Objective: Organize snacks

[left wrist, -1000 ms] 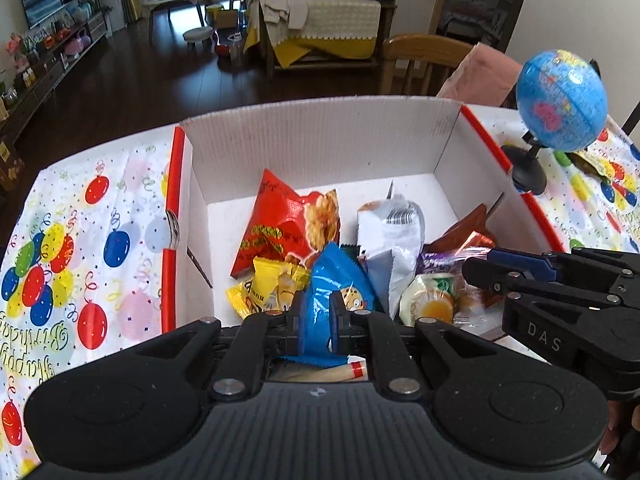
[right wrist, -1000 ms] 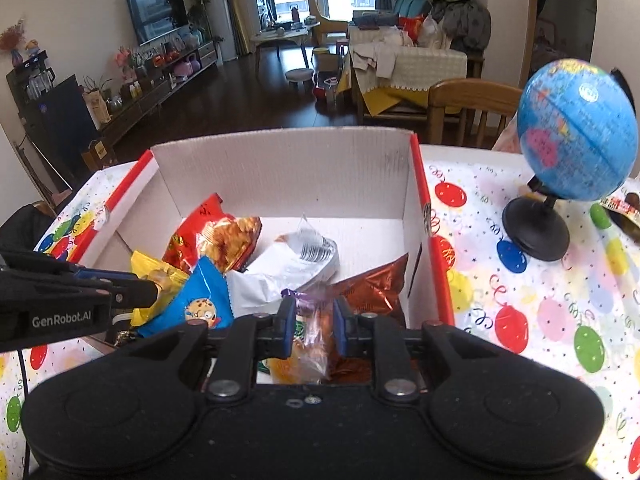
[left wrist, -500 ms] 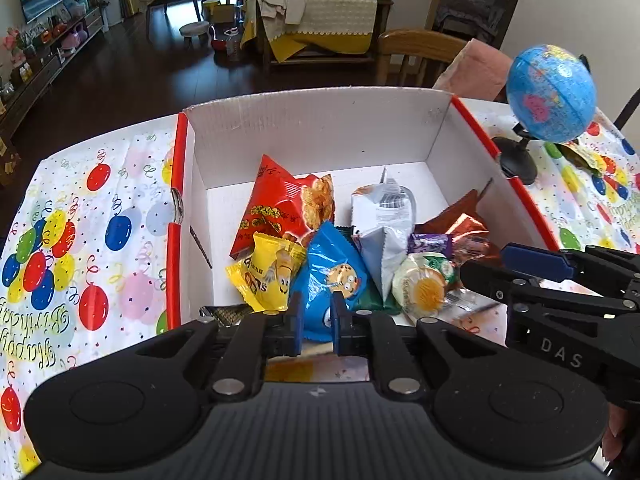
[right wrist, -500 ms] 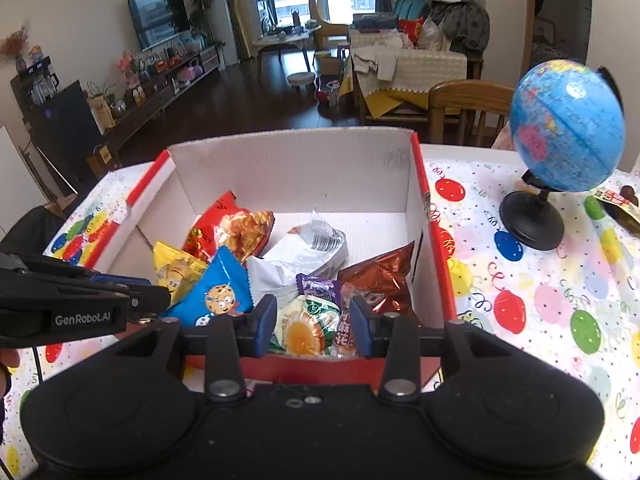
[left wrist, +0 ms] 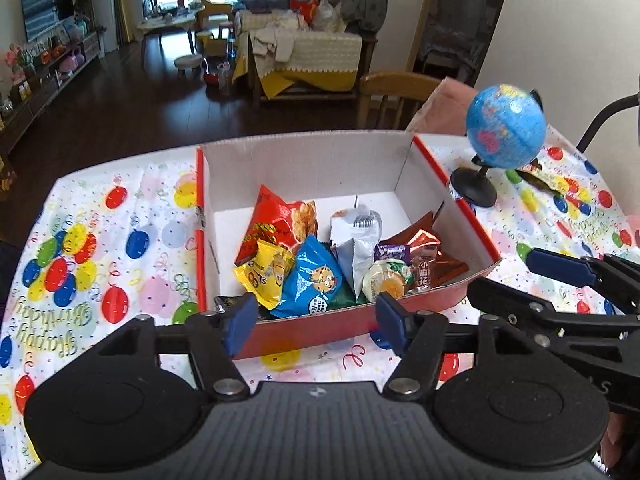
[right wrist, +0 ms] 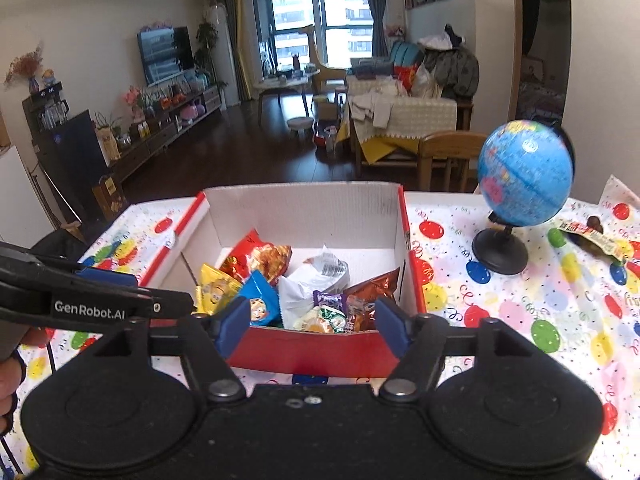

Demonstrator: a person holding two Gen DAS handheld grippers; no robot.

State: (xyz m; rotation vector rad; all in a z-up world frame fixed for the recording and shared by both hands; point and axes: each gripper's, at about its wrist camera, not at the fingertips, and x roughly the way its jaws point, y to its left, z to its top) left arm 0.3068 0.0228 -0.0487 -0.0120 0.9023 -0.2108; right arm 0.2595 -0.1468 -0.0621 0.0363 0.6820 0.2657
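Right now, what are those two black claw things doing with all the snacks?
A person holds a gripper in each hand. The left gripper and the right gripper are both open and empty, hovering just in front of the red and white box on the balloon tablecloth. The snacks sit piled inside it, like the blue cookie packet and the yellow packet. One more snack packet lies outside, behind the globe.

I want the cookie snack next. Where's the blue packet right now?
The blue packet lies in the cardboard box near its front wall, between the yellow packet on its left and the silver pouch on its right.
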